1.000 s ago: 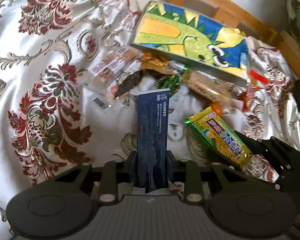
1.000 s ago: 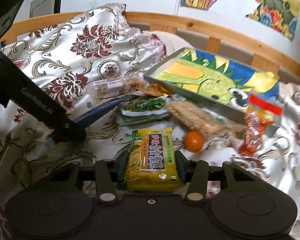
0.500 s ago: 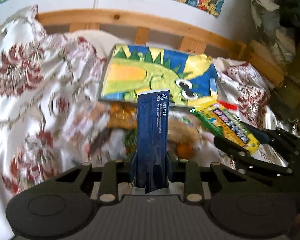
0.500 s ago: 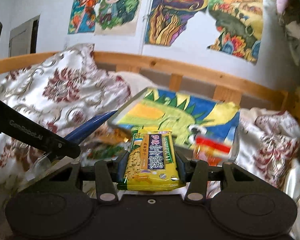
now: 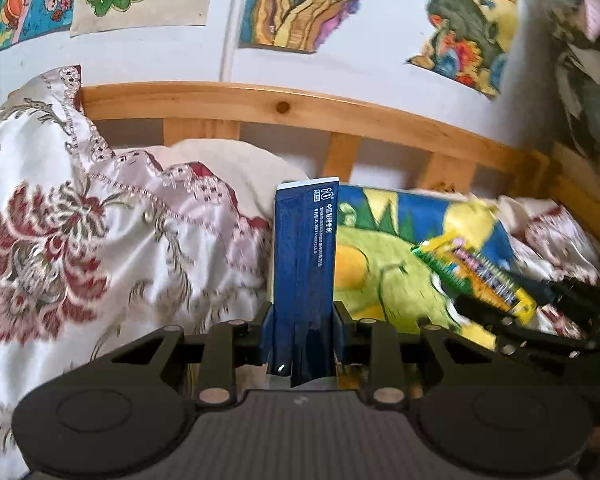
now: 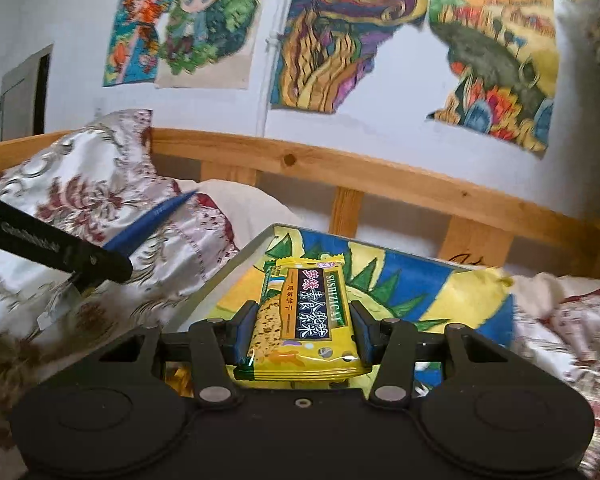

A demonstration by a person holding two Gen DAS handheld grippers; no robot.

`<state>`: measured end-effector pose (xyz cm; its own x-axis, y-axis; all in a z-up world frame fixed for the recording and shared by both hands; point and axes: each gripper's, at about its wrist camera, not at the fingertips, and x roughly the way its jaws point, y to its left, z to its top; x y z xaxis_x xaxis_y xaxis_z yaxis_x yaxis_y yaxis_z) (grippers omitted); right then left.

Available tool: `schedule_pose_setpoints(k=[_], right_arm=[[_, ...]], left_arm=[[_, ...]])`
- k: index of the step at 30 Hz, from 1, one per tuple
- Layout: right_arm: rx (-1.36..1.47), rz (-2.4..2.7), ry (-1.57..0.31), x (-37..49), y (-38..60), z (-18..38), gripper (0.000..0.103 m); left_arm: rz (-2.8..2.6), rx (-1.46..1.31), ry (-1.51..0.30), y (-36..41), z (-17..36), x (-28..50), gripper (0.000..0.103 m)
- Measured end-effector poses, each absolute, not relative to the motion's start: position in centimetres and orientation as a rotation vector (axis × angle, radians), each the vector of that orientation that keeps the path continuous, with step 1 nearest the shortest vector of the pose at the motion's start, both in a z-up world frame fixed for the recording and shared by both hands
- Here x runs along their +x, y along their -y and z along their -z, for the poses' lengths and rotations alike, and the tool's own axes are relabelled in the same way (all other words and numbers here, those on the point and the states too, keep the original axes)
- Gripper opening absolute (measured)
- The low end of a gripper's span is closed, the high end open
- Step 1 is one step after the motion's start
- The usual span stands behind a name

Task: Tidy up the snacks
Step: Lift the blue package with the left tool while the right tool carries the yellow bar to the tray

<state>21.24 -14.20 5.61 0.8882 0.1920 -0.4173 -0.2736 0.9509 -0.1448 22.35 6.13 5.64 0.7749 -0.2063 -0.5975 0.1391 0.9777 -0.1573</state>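
The left gripper is clamping a dark blue sachet upright, while the right gripper is pinching a yellow biscuit packet by its sides. Both are hanging above the dinosaur-painted tray on the floral bedspread, presumably so the snacks can be dropped in.

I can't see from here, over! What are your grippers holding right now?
Left gripper shut on blue packet. Right gripper shut on yellow packet. Both held above the dinosaur box. Nothing in the way, over.
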Motion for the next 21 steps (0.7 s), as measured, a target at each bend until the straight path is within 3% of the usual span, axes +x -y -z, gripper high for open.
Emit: schedule_pose_setpoints(k=[10, 21], right_arm=[[-0.145, -0.161, -0.511, 29.1, 13.6, -0.2, 0.05], [-0.165, -0.068, -0.576, 30.2, 14.9, 2.2, 0.051]], left_arm=[[0.247, -0.126, -0.661, -4.3, -1.6, 31.2, 0.032], [0.282, -0.137, -0.736, -2.0, 3.4, 33.8, 0.032]])
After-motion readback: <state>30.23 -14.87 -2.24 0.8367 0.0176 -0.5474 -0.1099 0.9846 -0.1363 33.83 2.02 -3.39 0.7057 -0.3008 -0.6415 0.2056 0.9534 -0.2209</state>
